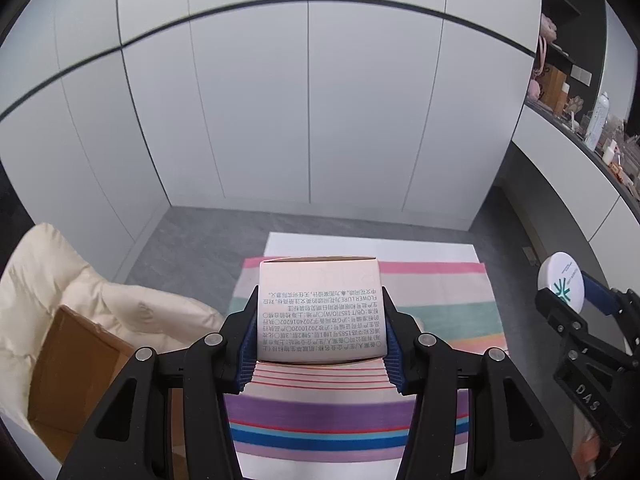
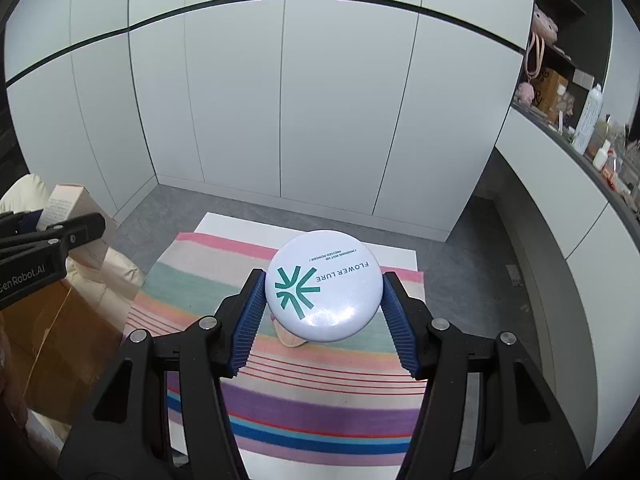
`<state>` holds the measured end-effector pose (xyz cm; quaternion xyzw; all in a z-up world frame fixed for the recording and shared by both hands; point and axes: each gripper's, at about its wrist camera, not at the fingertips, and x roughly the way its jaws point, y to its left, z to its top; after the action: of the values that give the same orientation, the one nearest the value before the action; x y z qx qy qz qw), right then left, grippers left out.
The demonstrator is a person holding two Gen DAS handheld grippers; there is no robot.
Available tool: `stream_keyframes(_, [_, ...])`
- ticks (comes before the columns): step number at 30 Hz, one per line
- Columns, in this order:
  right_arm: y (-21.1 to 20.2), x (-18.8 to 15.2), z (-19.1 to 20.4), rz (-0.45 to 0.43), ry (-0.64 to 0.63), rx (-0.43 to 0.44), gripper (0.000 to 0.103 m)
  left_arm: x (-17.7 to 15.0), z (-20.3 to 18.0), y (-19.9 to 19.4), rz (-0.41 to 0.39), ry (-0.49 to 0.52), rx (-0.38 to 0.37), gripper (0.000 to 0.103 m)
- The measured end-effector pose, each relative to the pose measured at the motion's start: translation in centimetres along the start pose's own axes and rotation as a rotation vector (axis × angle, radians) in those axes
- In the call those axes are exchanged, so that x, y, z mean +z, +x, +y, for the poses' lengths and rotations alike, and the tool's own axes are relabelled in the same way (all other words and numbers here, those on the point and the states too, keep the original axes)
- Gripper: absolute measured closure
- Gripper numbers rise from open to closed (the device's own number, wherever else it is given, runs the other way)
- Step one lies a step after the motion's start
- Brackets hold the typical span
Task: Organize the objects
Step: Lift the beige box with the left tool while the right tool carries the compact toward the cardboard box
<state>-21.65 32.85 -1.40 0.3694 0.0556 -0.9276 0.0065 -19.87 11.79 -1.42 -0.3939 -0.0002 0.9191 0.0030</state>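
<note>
White carton held off the surface, clamped between the blue ribbed pads of the left gripper — printed panel with Chinese text and "FLOWER LURE" faces the camera, upside down in this view. Top edge of the carton shows a thin brown line; cannot tell whether a flap is open.

Round white compact, teal star-like logo and "FLOWER LURE" lettering on its lid, pinched at its rim between the pads of the right gripper. Lid tilted toward the lens, glare on the lower part. From the left wrist view the same compact shows edge-on at far right, in the other tool's fingers.

Both items hang above a striped cloth — pink, green, peach, purple, blue bands — lying on a white table. A small beige object rests on the cloth under the compact, mostly hidden.

To the left: cream quilted fabric draped around an open cardboard box. Behind, white cabinet doors. Right side, a counter crowded with bottles and small items, too small to identify.
</note>
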Motion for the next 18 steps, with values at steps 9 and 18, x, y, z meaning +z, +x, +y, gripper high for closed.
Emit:
stream_keyframes(9, [-1.7, -0.9, -0.4, 0.033, 0.042, 0.002, 0.043, -1.4, -0.4, -0.2, 0.019, 0.036, 0.002, 0.051])
stream_keyframes(18, [-2.4, -2.1, -0.8, 0.055, 0.051, -0.008, 0.043, -2.3, -0.3, -1.2, 0.023, 0.045, 0.0, 0.051])
